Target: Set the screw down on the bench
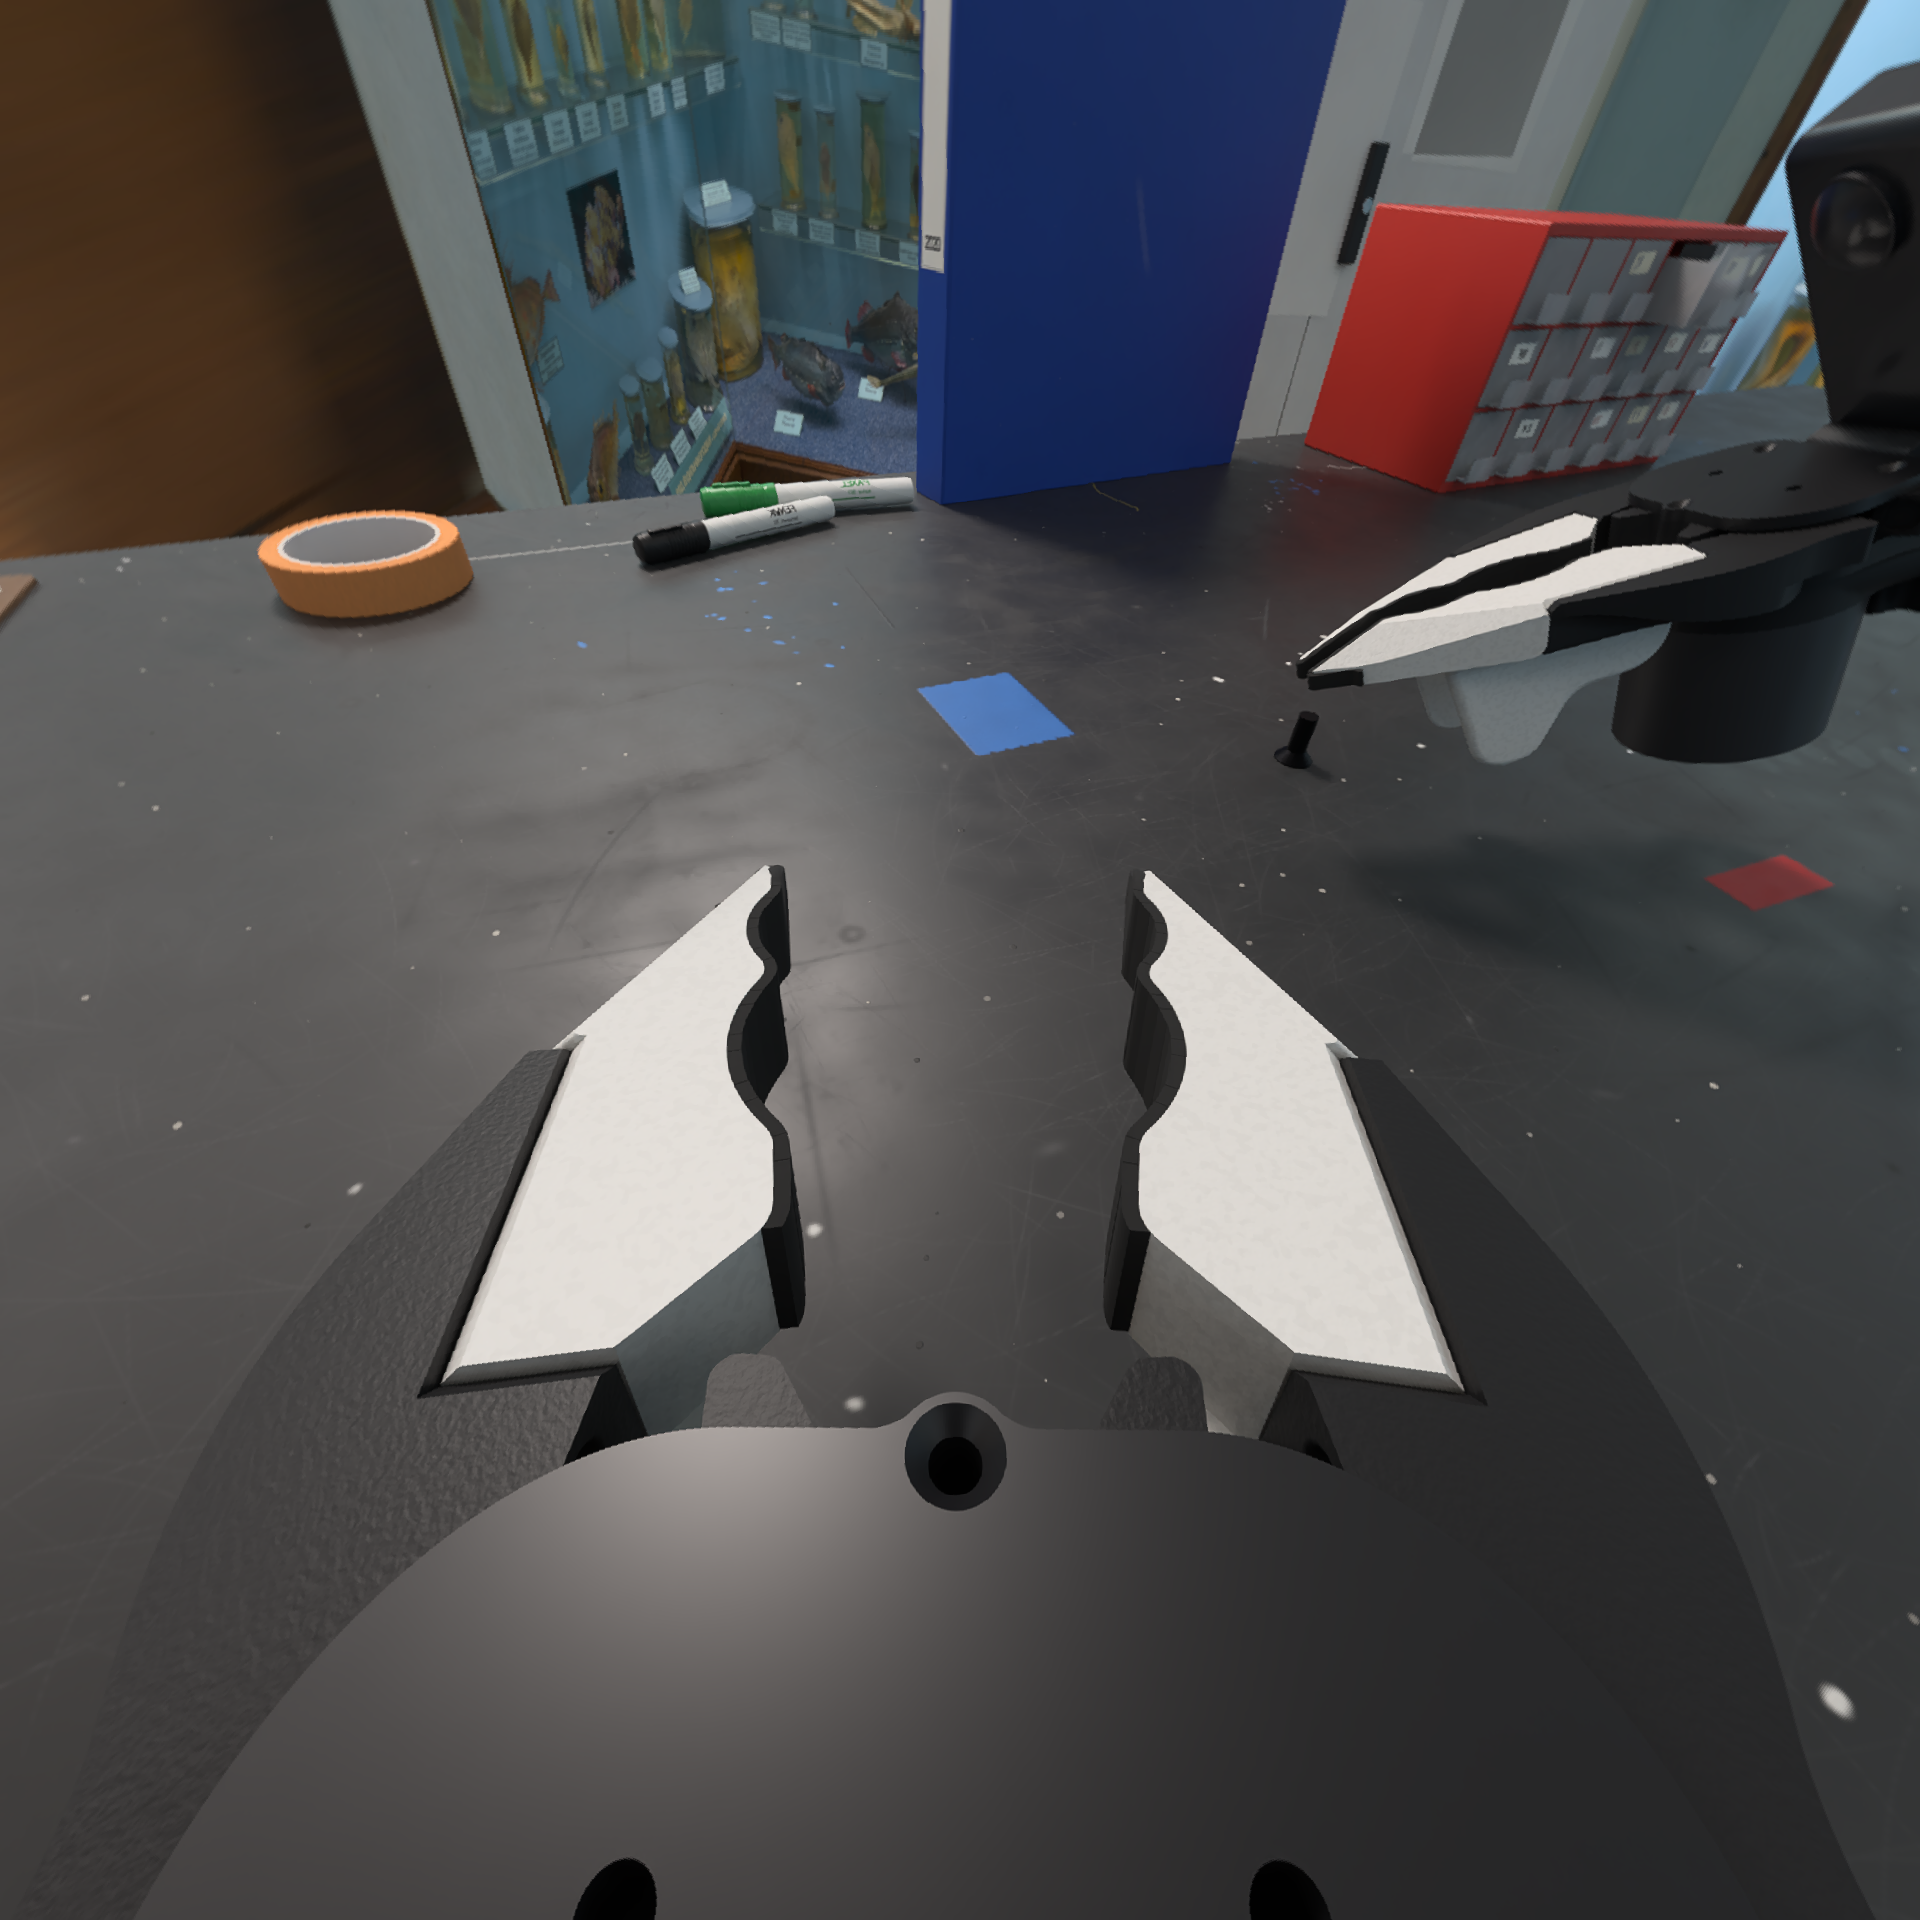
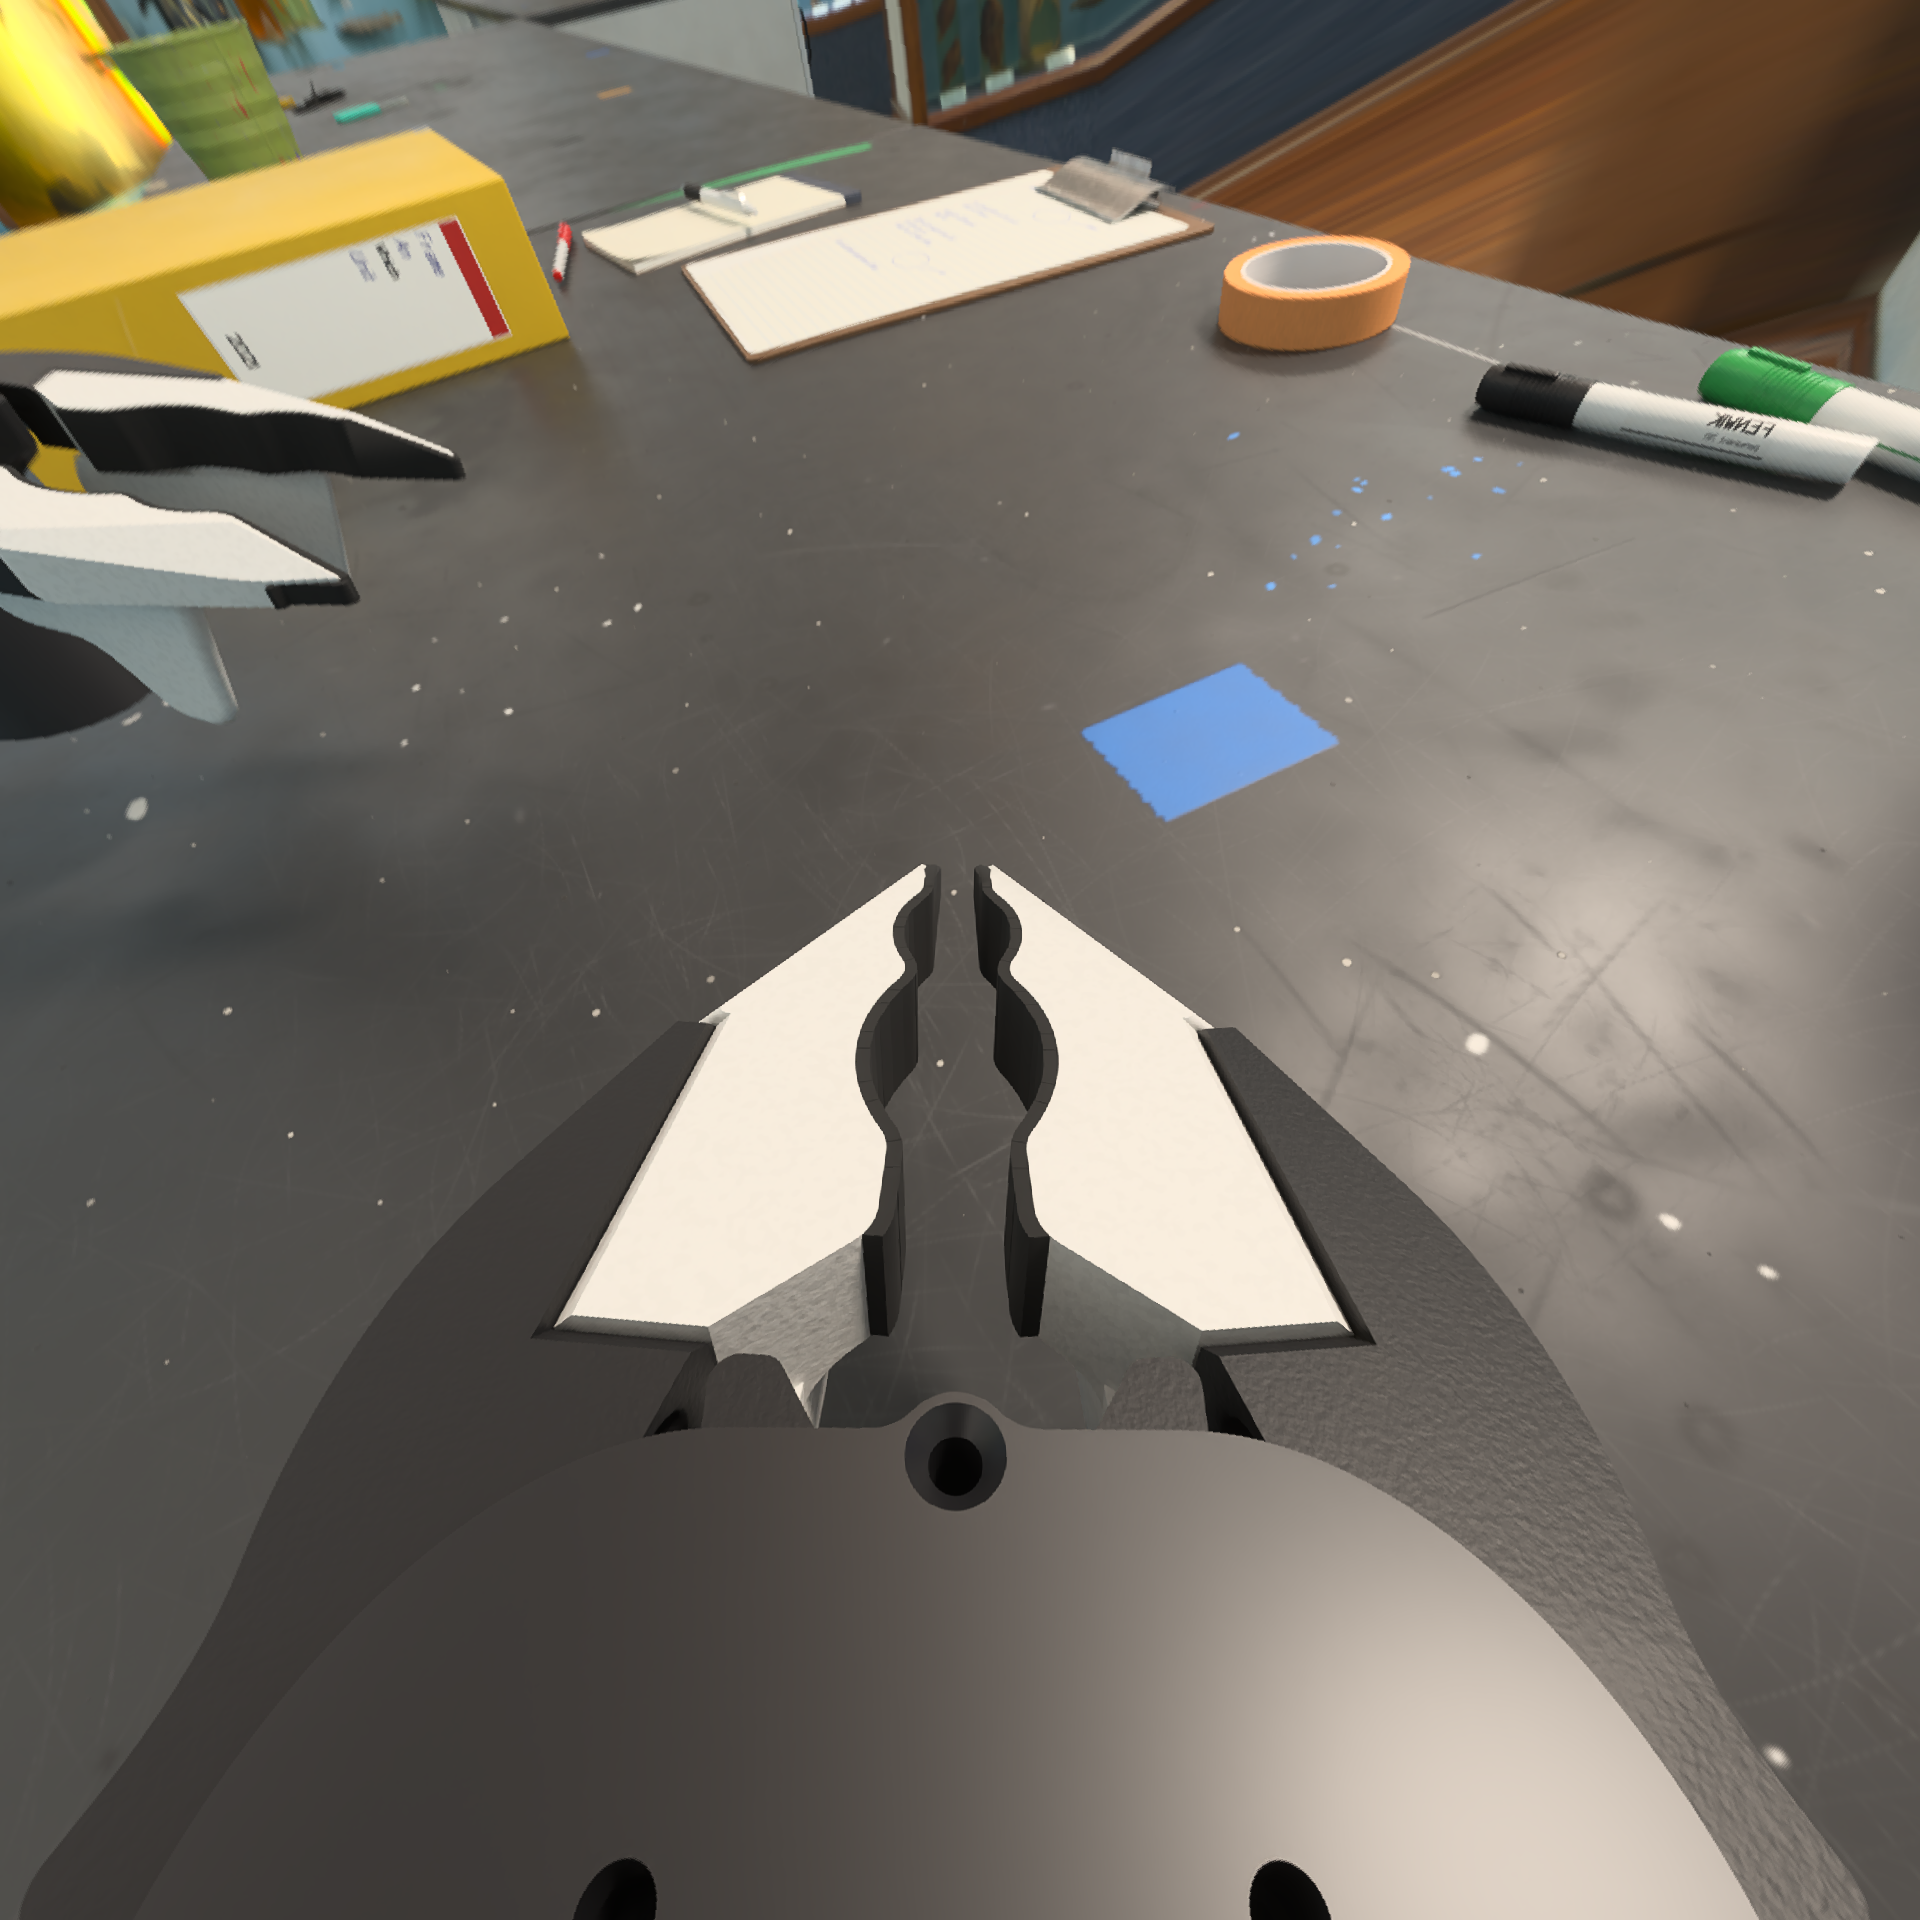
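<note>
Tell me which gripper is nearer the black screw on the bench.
Right. The right gripper hovers just above and beside the screw, jaws nearly closed and empty. The left gripper sits farther back, jaws open.

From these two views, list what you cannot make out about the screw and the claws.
- Screw: absent from the right wrist view, hidden under the right claw or out of frame; in the left wrist view too small to confirm it rests on the bench.
- Right claw rear: cut off by the left view's right edge.
- Left claw body: cut off by the right view's left edge.
</note>
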Tool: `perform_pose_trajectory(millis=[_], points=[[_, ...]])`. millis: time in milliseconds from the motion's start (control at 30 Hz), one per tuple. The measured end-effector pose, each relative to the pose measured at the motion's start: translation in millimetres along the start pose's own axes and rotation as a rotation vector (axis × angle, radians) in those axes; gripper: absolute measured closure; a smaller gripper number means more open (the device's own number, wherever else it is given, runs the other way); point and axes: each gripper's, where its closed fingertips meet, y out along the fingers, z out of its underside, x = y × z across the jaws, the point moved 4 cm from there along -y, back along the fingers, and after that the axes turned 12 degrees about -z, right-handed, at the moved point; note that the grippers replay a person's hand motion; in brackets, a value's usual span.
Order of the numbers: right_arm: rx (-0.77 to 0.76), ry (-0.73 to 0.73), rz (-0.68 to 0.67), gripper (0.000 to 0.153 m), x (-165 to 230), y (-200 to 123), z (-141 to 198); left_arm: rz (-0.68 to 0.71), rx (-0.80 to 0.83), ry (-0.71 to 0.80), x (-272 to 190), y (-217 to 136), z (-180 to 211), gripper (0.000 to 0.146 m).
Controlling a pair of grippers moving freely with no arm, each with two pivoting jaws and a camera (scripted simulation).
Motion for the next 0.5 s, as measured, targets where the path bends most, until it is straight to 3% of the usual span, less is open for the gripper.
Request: perform_pose_trajectory(millis=[167,500], points=[[-0.028,-0.026,-0.004,0.147,0.4,1.1,-4.3,-0.006,0.015,-0.031,3.5,1.5,0.7,0.077],[-0.051,-0.042,0.023,0.147,-1.5,-0.1,-7.3,0.000,0.012,-0.068,6.7,1.2,0.1,0.084]])
